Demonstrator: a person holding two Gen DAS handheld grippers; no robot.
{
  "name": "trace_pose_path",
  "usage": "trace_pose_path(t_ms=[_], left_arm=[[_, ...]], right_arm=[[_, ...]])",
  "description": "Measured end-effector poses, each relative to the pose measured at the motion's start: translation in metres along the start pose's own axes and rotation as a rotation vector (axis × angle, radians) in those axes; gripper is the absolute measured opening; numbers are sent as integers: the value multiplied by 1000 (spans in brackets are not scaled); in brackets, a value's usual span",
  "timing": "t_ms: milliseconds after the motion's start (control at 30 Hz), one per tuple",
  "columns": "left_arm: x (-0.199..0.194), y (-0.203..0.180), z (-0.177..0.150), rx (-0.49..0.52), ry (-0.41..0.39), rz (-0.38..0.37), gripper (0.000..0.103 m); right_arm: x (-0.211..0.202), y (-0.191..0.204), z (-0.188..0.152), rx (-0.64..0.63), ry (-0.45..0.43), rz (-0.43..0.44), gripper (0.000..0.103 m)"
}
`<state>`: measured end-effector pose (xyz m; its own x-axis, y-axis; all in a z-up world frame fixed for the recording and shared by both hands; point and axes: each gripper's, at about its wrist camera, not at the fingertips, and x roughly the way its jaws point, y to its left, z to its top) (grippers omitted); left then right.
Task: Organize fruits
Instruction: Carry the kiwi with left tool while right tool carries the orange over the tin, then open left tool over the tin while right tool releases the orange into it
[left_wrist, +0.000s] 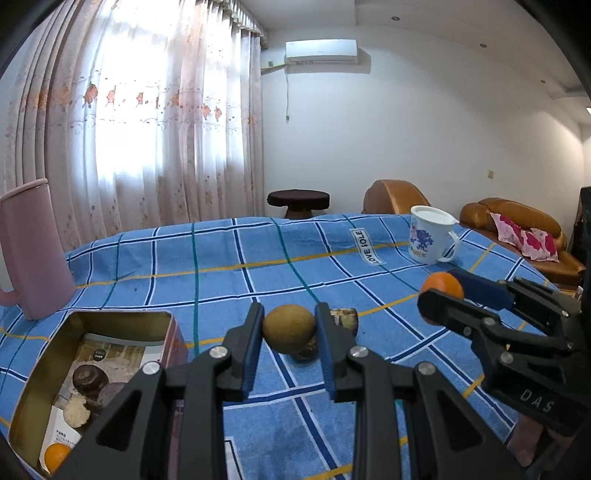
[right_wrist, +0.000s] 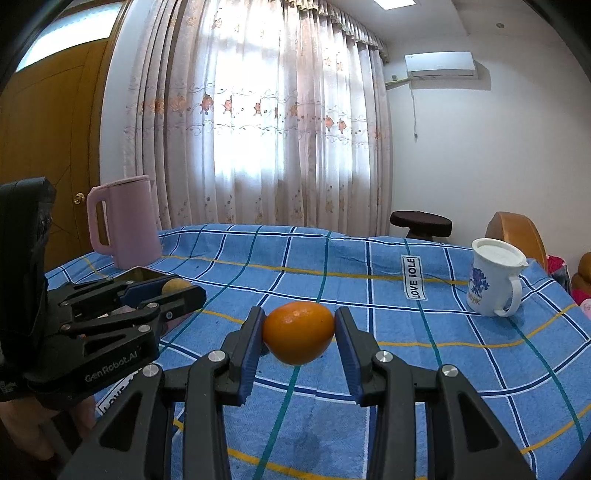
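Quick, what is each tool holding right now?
Left tool: closed on the kiwi.
Right tool: closed on the orange.

Left wrist view: pink jug (left_wrist: 31, 247) cut by the left edge, handle mostly out of frame; second orange (left_wrist: 55, 457) in the open tin (left_wrist: 26, 402) half hidden behind the left gripper's arm. Dark object (left_wrist: 308, 349) under and behind the kiwi (left_wrist: 289, 328) is mostly occluded, identity unclear. Right wrist view: sofa (right_wrist: 585, 273) cropped at the right edge.
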<state>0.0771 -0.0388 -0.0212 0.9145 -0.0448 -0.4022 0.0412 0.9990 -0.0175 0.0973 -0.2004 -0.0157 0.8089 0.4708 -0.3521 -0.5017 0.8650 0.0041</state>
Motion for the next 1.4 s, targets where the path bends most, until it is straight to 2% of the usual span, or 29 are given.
trace_pose_path(t_ms=[333,567,1000,1233,1400], left_arm=[[-7,16,-4,-35,15,-2,29],[-20,44,-8,-80,24,17,29],[-65,117,-11,-132,27,138,29],[-66,168,-26,-214,75,206,29],[-68,184,-35,-243,89,222,29]], right_arm=[[10,21,1,-8,37,48,41],[18,54,9,-37,46,114,41],[30,141,30,-117,38,289,41],[40,187,24,-180,57,361,41],[52,211,14,-238,84,379,41]])
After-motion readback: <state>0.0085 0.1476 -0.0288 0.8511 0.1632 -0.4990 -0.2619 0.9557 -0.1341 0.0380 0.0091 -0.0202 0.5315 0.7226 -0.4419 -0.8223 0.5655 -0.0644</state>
